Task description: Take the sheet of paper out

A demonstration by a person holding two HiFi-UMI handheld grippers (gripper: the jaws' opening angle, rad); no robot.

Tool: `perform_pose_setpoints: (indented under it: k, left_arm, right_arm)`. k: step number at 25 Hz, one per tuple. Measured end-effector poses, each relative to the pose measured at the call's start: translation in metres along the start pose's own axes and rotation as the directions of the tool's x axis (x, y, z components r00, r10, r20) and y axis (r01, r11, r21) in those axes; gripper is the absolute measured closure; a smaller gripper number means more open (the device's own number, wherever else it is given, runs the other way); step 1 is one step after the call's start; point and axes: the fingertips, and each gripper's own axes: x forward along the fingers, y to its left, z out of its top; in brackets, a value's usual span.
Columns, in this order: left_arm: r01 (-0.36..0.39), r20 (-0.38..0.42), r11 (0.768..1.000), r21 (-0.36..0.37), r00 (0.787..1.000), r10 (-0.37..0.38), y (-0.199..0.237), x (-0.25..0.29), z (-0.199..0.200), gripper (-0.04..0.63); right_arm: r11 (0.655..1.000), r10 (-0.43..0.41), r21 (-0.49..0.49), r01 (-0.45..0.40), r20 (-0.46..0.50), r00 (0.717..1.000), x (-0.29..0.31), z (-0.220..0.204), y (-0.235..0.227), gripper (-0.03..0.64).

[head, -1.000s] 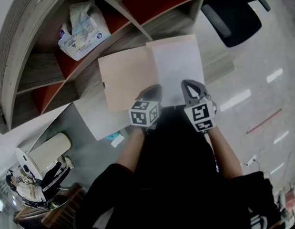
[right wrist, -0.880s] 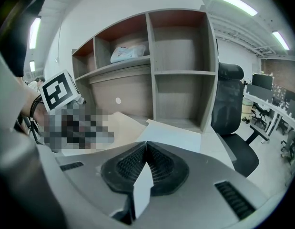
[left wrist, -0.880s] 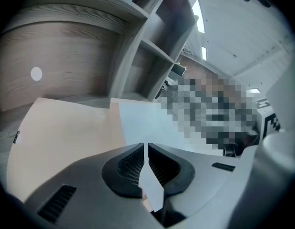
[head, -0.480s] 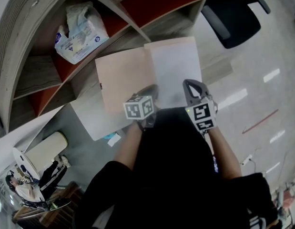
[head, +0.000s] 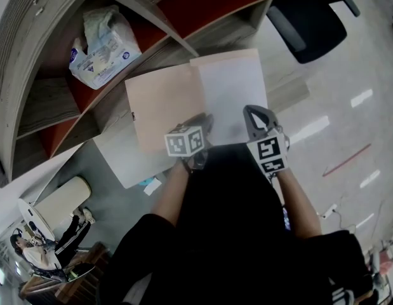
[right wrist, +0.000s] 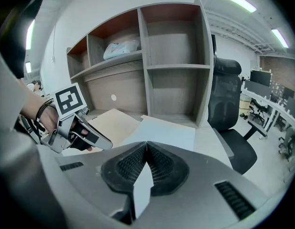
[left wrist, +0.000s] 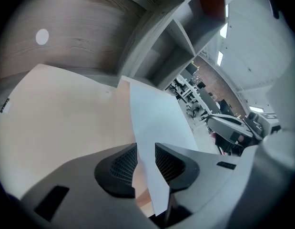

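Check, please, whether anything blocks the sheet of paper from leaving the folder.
Nothing visible does: the folder lies open, the right tool is shut on the sheet, the left tool's jaws have just been opening around it.

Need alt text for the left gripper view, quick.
The left gripper has just been opening its jaws, and the white sheet of paper runs loose between them, not pinched. A beige folder lies to its left, with a wooden shelf unit behind.
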Motion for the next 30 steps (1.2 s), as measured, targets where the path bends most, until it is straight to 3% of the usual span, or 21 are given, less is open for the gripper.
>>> perform_pose_setpoints:
  k: [7, 14, 30]
  left_arm:
    - [0.085, 0.02, 0.979, -0.184, 0.996, -0.083, 0.003, 0.007, 0.002, 0.419]
    - [0.127, -0.037, 0.967, -0.222, 0.99, -0.138, 0.003, 0.021, -0.005, 0.406]
    - [0.16, -0.075, 0.951, -0.264, 0.98, -0.185, -0.003, 0.032, -0.011, 0.401]
  right_arm:
    - [0.998, -0.002, 0.06, 0.003, -0.022, 1.0, 0.0, -0.009, -0.006, 0.6]
    - [0.997, -0.034, 0.068, 0.036, -0.034, 0.999, -0.001, -0.011, -0.013, 0.6]
    - [0.99, -0.061, 0.122, 0.066, -0.048, 0.997, -0.007, -0.022, -0.023, 0.6]
